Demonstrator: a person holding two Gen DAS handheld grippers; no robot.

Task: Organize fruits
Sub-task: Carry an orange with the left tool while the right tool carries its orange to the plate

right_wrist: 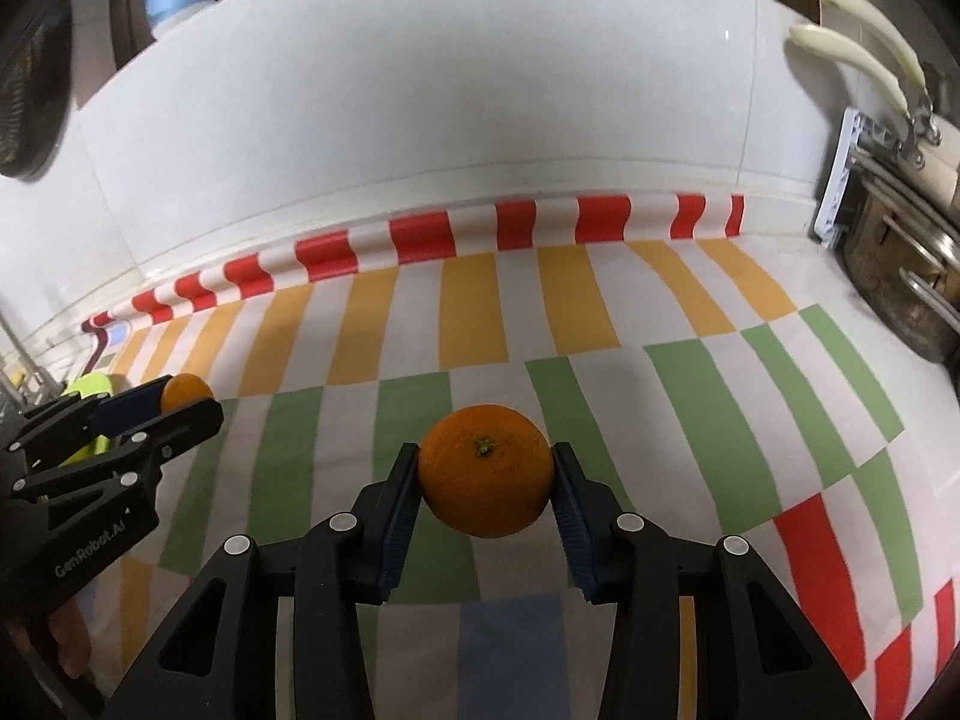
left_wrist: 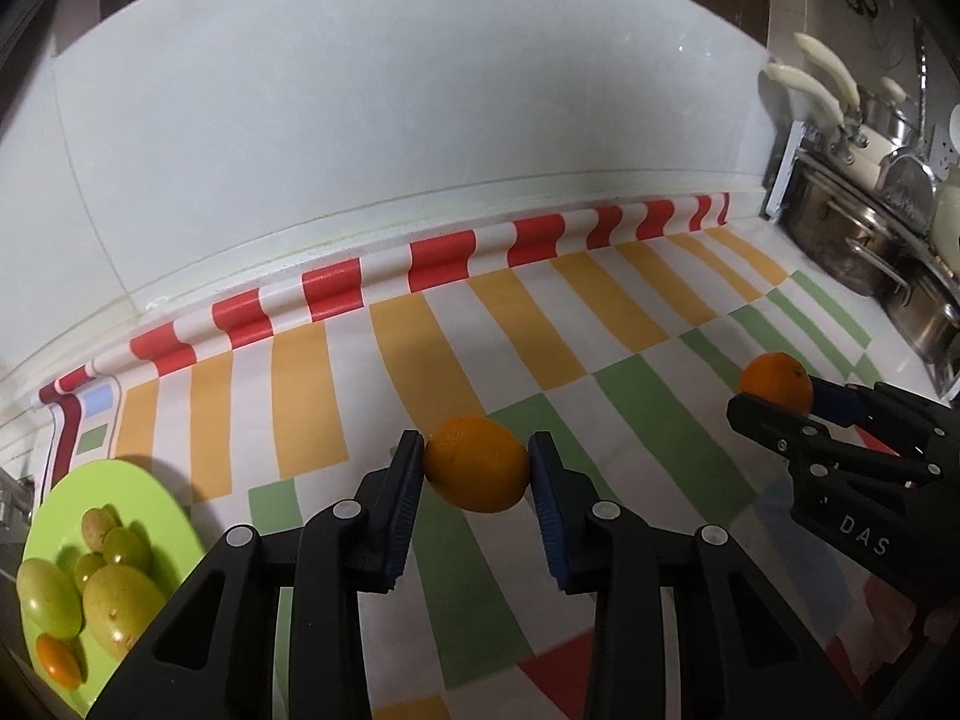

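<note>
My left gripper [left_wrist: 477, 471] is shut on an orange [left_wrist: 477, 465] and holds it above the striped cloth [left_wrist: 630, 396]. My right gripper [right_wrist: 486, 477] is shut on a second orange [right_wrist: 485, 471], also held above the cloth. Each gripper shows in the other's view: the right gripper [left_wrist: 774, 393] with its orange [left_wrist: 775, 381] at the right, the left gripper [right_wrist: 180, 399] with its orange [right_wrist: 186, 391] at the left. A green plate [left_wrist: 153, 495] at the lower left holds green fruits [left_wrist: 120, 600] and a small orange fruit [left_wrist: 58, 660].
A white tiled wall [left_wrist: 390, 138] runs behind the cloth. Steel pots [left_wrist: 864, 240] and utensils with cream handles [left_wrist: 810, 90] stand at the right edge of the counter. A corner of the green plate [right_wrist: 90, 387] shows behind the left gripper.
</note>
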